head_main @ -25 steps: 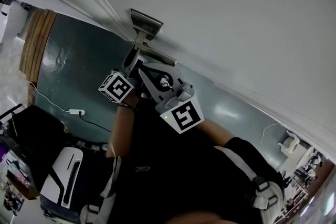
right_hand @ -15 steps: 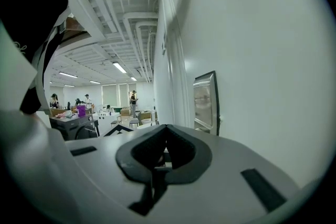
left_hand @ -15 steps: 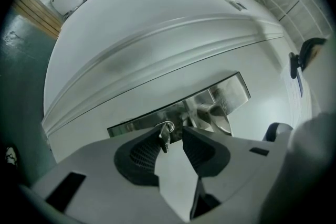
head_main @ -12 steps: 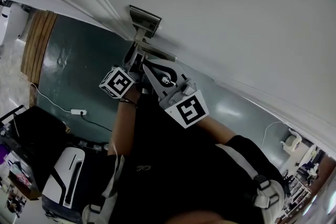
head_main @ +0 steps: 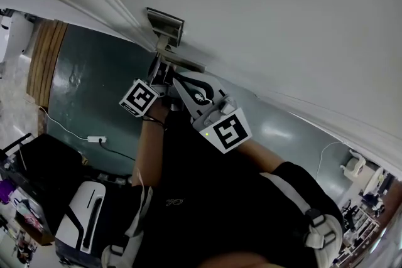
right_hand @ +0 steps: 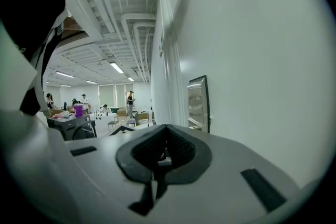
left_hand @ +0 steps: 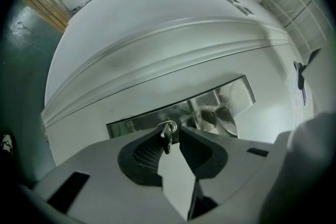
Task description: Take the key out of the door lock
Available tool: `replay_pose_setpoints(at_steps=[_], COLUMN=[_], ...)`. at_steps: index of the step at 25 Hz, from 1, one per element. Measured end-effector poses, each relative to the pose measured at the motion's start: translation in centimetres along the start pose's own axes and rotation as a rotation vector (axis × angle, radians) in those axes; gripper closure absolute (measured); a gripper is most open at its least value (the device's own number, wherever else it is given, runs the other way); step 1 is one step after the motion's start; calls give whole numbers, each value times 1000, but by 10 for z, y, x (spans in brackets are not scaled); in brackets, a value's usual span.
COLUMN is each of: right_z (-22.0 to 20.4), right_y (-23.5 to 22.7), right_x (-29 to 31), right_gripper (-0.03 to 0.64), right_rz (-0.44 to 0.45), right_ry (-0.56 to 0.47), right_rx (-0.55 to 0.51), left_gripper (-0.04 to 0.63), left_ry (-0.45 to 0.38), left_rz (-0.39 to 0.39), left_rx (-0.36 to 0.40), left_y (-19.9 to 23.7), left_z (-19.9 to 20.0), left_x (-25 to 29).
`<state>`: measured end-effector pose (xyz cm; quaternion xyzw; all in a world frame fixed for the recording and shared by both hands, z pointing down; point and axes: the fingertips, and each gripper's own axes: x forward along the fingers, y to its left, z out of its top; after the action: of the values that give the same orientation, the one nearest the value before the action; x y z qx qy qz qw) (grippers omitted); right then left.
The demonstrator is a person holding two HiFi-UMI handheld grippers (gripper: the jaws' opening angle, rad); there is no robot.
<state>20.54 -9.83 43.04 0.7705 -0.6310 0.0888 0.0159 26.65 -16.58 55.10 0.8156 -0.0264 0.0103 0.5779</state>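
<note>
White door [left_hand: 157, 18] w/ metal lock plate [left_hand: 135, 123], key [left_hand: 167, 135] in it.

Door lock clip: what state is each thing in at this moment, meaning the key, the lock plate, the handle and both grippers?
key: in the lock, not yet pulled, between the left jaws.
lock plate: key sitting in it.
handle: beside the key, outside the left jaws.
left gripper: jaws have just been closing around the key; a narrow gap shows, not clamped.
right gripper: shut, nothing held.

From the head we look steeply down the white door [head_main: 282, 22]. Our left gripper view faces the lock plate [left_hand: 136, 123] close up; the right gripper view runs along the door, sharing that plate.
</note>
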Motion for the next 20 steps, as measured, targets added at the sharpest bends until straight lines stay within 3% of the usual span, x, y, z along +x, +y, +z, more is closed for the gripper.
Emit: replay_pose_setpoints(at_steps=[6, 16, 20], right_z=[-1, 0, -2], right_y=[-6, -2, -2], right_x=[-4, -12, -12], right_gripper=[607, 607, 607], right_rz=[-19, -22, -16], right_ry=[1, 10, 15], right_rx=[10, 13, 6], left_gripper=[535, 541, 545], left_ry=[-21, -51, -41], left_rz=[21, -3, 2], left_rx=[-5, -76, -37], left_y=[4, -3, -1], left_z=[1, 4, 4], left_x=[2, -2, -1])
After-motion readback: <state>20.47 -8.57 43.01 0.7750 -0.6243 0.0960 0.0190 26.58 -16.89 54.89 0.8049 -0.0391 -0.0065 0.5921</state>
